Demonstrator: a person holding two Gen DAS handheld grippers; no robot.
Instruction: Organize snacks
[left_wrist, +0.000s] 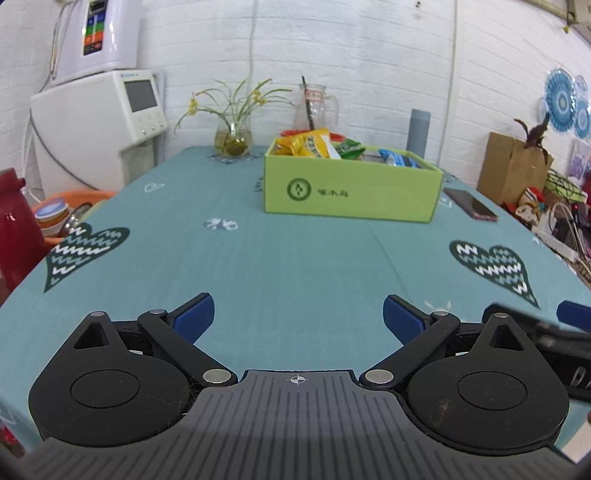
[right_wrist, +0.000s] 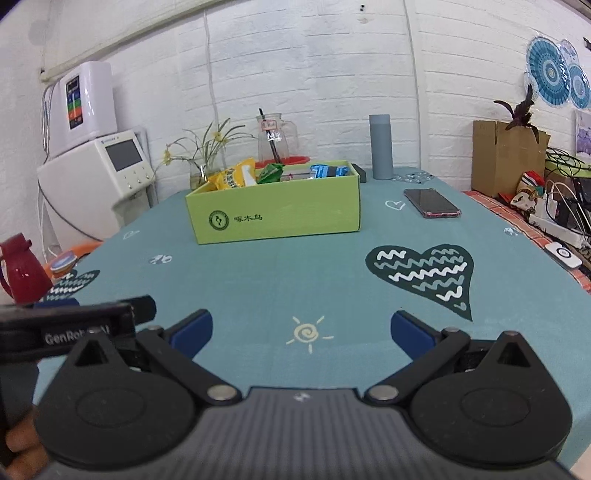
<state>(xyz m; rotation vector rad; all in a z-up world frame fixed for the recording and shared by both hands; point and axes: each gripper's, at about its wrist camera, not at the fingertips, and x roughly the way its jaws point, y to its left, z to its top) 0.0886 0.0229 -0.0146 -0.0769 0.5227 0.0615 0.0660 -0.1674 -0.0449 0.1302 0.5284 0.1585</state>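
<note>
Left wrist view shows the left gripper low in the frame with its blue-padded fingers spread wide and nothing between them, over bare teal tablecloth; the right gripper looks the same in its own view, jaws apart and empty. The green box sits above centre of the frame, well apart from both, with a yellow snack bag, a green packet and a blue wrapper poking over its rim. No loose snack lies on the cloth, so the packing looks done or not begun. A good next reach would likely come over the near wall from above, taking one packet by its edge and avoiding the phone to the box's right
</note>
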